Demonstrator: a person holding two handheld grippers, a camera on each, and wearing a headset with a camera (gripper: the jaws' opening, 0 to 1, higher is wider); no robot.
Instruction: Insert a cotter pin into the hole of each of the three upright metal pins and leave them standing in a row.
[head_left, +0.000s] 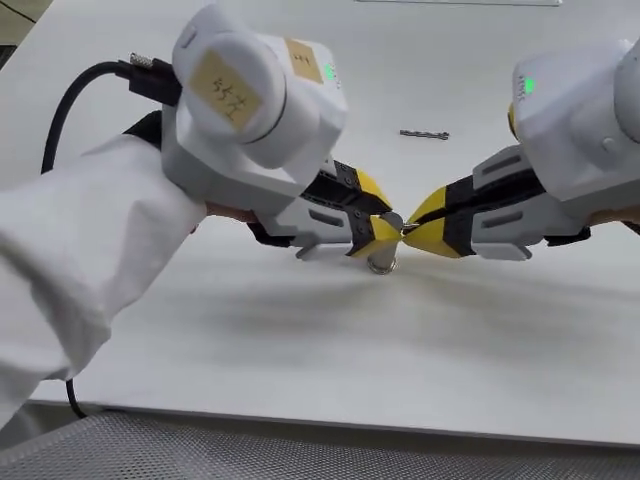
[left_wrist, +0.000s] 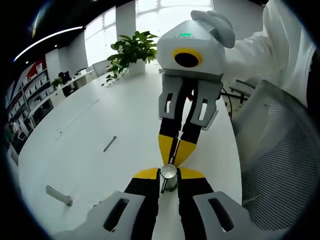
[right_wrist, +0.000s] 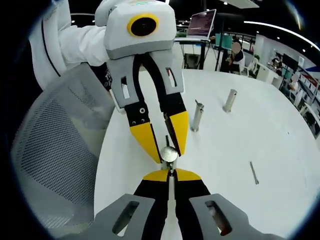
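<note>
Left gripper (left_wrist: 170, 176) clamps pin (left_wrist: 168, 171) (edge (head_left: 330, 425) near).

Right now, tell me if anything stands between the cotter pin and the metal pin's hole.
Nothing visible does. The right hand-held gripper holds the cotter pin right at the metal pin, which the left hand-held gripper clamps from both sides.

The head view looks forward and steeply down from above the near edge of the white tabletop (head_left: 300, 340), close over both claws. The left claw view sits low behind the left claw (left_wrist: 169, 176), facing across the tabletop toward the right claw (left_wrist: 175, 158) and a green potted plant (left_wrist: 132, 47). The right claw view faces the opposite way, toward a grey mesh chair (right_wrist: 55, 150). All three views share the short upright steel pin (head_left: 382, 262) at very close range.
</note>
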